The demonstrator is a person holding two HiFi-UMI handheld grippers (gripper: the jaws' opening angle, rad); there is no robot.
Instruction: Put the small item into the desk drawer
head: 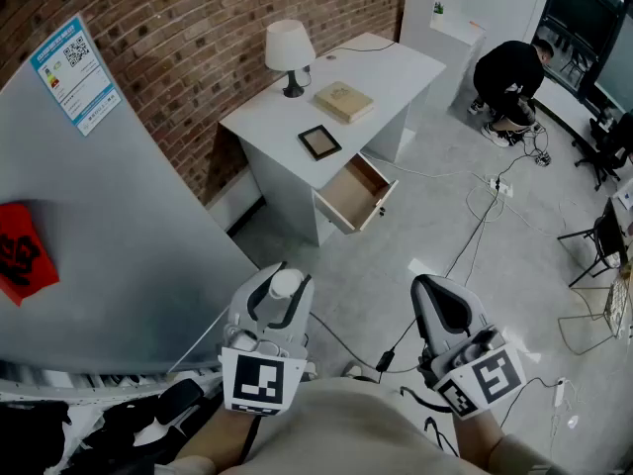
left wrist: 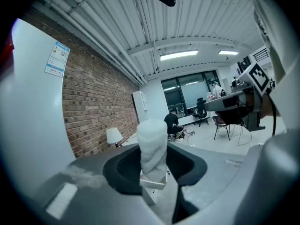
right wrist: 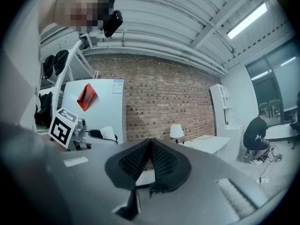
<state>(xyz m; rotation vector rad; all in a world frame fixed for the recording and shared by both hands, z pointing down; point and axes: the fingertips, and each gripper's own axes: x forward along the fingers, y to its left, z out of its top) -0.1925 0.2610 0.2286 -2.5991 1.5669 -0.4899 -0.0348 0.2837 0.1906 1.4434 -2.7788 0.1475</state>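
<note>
The brick wall (head: 198,28) and the pale grey panel (head: 119,216) beside it fill the left of the head view. Only the two gripper views reach up to the ribbed ceiling (left wrist: 117,22) and its strip lights. Only the head view shows the floor (head: 396,265) and the desk top from above.

One white desk (head: 287,112) stands against the wall. Its one drawer (head: 382,198) is pulled out toward the floor and shows a tan bottom. One person (head: 509,67) crouches at the far right, well apart from the desk.

Cables (head: 475,221) trail over the floor to the right of the drawer. Between the grippers and the drawer front lies a wide open stretch of floor, crossed by a single cable.

There are two grippers. The left gripper (head: 284,287) clamps the small white roll (left wrist: 153,146) upright between its jaws, well short of the drawer. The head view shows only the roll's round top, while the left gripper view shows its whole twisted height. The right gripper (head: 435,290) has its ribbed pads pressed together and holds nothing.

The desk carries three things: a white lamp (head: 289,52) by the wall, a tan book (head: 343,101), and a black frame (head: 319,142) near the front edge above the drawer. The panel bears one blue sticker (head: 74,74) and one red paper (head: 22,253).
</note>
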